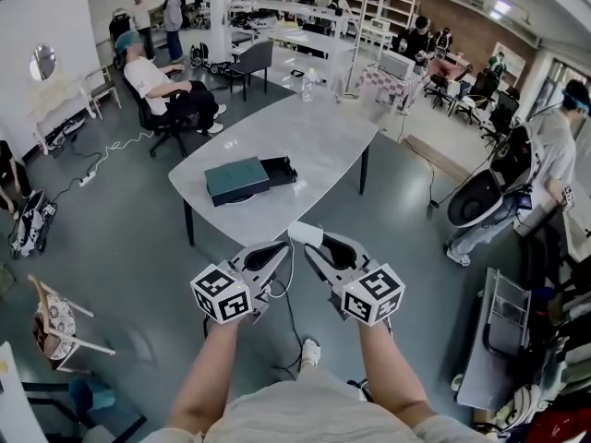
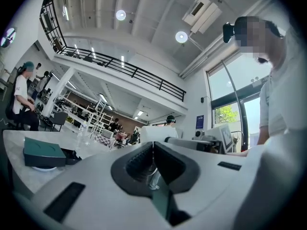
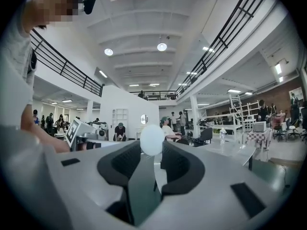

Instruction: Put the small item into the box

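Observation:
A dark green box (image 1: 237,179) lies on the grey table (image 1: 314,137), its black inner tray (image 1: 279,170) slid out to the right; it also shows at the left of the left gripper view as the green box (image 2: 43,152). Both grippers hover off the table's near edge, tips close together. My right gripper (image 1: 314,240) is shut on a small white item (image 1: 305,233), which appears as a pale rounded item (image 3: 152,139) between its jaw tips. A thin white cord (image 1: 288,270) hangs from it. My left gripper (image 1: 280,247) is shut, with the cord (image 2: 152,163) pinched between its jaws.
A seated person (image 1: 157,86) on an office chair is beyond the table's far left corner. Another person (image 1: 545,173) stands at the right beside equipment. A wooden chair (image 1: 57,321) stands on the floor at the left. More tables and shelving (image 1: 314,26) fill the back.

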Action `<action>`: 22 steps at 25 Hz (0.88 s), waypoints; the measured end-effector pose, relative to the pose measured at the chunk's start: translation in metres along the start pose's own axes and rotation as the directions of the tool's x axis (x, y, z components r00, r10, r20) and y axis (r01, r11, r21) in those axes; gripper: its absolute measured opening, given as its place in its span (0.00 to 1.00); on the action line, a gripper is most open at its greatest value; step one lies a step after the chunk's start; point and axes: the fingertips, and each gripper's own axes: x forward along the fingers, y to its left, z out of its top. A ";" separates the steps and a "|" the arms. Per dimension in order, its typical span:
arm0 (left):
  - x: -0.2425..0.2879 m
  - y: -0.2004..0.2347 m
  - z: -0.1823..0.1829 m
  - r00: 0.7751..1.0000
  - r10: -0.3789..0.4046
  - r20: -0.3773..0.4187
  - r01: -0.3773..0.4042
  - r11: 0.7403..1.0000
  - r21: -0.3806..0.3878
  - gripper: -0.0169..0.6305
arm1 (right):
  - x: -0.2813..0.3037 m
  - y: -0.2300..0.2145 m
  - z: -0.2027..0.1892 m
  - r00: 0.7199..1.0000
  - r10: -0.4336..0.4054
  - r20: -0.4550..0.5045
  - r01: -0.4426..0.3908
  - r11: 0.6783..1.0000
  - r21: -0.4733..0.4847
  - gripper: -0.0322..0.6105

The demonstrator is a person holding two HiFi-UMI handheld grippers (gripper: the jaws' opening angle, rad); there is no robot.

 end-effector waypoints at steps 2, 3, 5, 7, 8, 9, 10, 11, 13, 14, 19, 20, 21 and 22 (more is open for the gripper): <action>0.010 0.013 0.001 1.000 0.011 -0.004 -0.011 1.000 -0.002 0.06 | 0.011 -0.014 -0.001 1.000 0.010 -0.002 -0.010 1.000 0.008 0.29; 0.017 0.020 0.002 1.000 0.013 -0.007 -0.013 1.000 -0.004 0.06 | 0.016 -0.023 -0.002 1.000 0.014 -0.004 -0.014 1.000 0.013 0.29; 0.032 0.033 0.000 1.000 0.016 -0.014 -0.017 1.000 -0.005 0.06 | 0.026 -0.041 -0.004 1.000 0.022 -0.007 -0.022 1.000 0.021 0.29; 0.047 0.047 -0.001 1.000 0.021 -0.019 -0.021 1.000 -0.008 0.06 | 0.036 -0.058 -0.006 0.999 0.031 -0.014 -0.031 0.999 0.022 0.29; 0.055 0.053 -0.001 1.000 0.023 -0.021 -0.023 1.000 -0.011 0.06 | 0.041 -0.067 -0.007 0.999 0.036 -0.018 -0.036 0.999 0.022 0.29; 0.065 0.059 -0.001 0.999 0.025 -0.022 -0.025 1.000 -0.013 0.06 | 0.045 -0.076 -0.006 0.999 0.041 -0.022 -0.040 0.999 0.021 0.29; 0.075 0.064 -0.001 0.999 0.027 -0.024 -0.027 1.000 -0.013 0.06 | 0.049 -0.086 -0.006 0.999 0.046 -0.025 -0.045 0.999 0.020 0.29; 0.085 0.069 -0.001 0.999 0.029 -0.026 -0.029 1.000 -0.012 0.06 | 0.052 -0.096 -0.006 0.998 0.050 -0.026 -0.050 0.999 0.019 0.29; 0.106 0.079 -0.001 0.999 0.033 -0.025 -0.033 0.999 -0.009 0.06 | 0.058 -0.117 -0.005 0.998 0.057 -0.026 -0.057 0.998 0.016 0.29; 0.115 0.085 -0.001 0.999 0.036 -0.023 -0.036 0.999 -0.007 0.06 | 0.062 -0.127 -0.005 0.998 0.061 -0.026 -0.061 0.998 0.015 0.29; 0.151 0.109 0.002 0.998 0.062 -0.012 -0.062 0.998 -0.003 0.06 | 0.078 -0.166 -0.004 0.995 0.094 -0.036 -0.094 0.996 0.005 0.29; 0.157 0.112 0.002 0.998 0.069 -0.009 -0.069 0.998 -0.001 0.06 | 0.079 -0.172 -0.004 0.994 0.102 -0.037 -0.102 0.995 0.003 0.29; 0.162 0.114 0.001 0.997 0.077 -0.005 -0.077 0.997 0.002 0.06 | 0.080 -0.177 -0.004 0.993 0.112 -0.037 -0.112 0.994 0.000 0.29; 0.166 0.116 0.001 0.996 0.086 0.001 -0.086 0.996 0.005 0.06 | 0.081 -0.181 -0.004 0.992 0.121 -0.037 -0.121 0.993 -0.004 0.29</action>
